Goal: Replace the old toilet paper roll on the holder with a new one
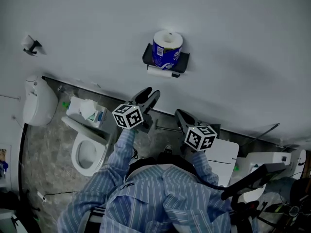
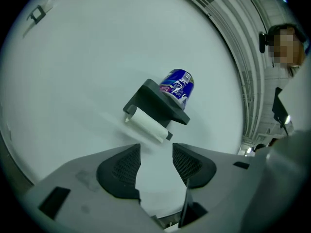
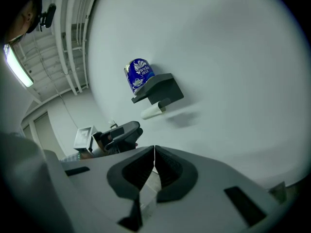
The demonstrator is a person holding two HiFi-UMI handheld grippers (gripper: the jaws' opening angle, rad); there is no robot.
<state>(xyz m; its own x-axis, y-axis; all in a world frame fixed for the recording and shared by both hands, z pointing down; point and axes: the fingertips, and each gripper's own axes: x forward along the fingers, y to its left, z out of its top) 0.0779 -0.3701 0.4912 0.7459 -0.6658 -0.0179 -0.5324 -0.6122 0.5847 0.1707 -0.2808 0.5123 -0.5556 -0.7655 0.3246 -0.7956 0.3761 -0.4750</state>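
Note:
A dark wall holder (image 1: 165, 62) carries a thin, nearly spent white roll (image 1: 160, 72) under its shelf. On the shelf stands a new roll in a blue wrapper (image 1: 166, 48). Both grippers hang in the air below the holder, apart from it. My left gripper (image 1: 148, 95) points at the wall with its jaws open and nothing between them; in the left gripper view (image 2: 156, 152) the old roll (image 2: 148, 125) shows just above the gap. My right gripper (image 1: 181, 114) is shut and empty; in the right gripper view (image 3: 154, 152) the blue roll (image 3: 138, 74) and holder (image 3: 160, 89) lie ahead.
A toilet (image 1: 90, 152) stands at lower left with a tissue pack (image 1: 86, 109) on its tank. A white dispenser (image 1: 39, 103) and a wall hook (image 1: 31, 45) are further left. A white box (image 1: 221, 159) sits at right. Another person shows at the left gripper view's right edge.

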